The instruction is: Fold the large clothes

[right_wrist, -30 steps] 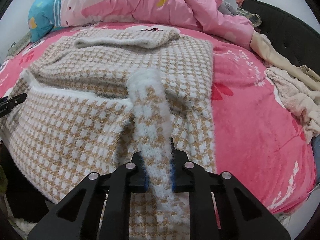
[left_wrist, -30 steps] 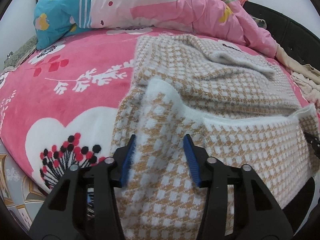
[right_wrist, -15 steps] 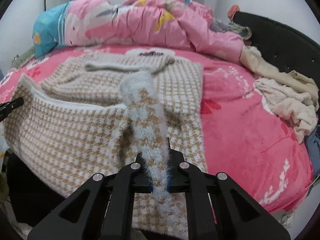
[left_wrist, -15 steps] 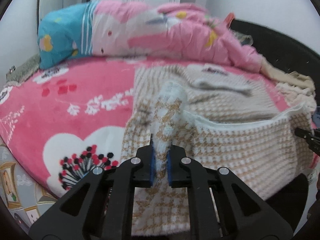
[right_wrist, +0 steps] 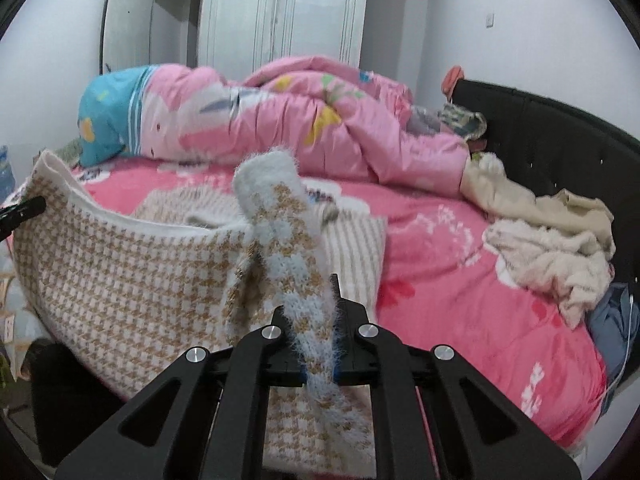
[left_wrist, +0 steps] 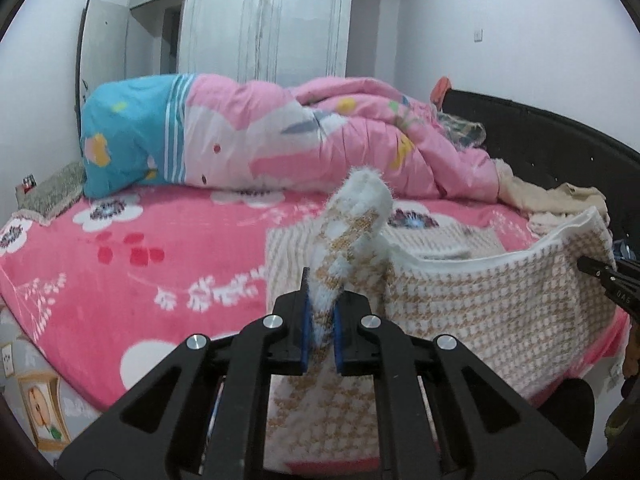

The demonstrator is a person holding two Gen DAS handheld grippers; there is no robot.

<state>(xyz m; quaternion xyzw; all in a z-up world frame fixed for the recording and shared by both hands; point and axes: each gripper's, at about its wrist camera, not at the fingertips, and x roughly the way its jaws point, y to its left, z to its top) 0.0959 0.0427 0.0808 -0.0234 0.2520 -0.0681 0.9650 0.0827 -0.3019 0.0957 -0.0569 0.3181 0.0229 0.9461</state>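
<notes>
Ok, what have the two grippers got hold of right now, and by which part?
Both hold the houndstooth sweater by its near edge: left gripper pinches one corner, right gripper the other, the edge lifted between them.

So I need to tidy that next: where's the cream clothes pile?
In the right wrist view, the cream clothes pile lies at the bed's right side, against the black headboard, right of the pink duvet.
</notes>
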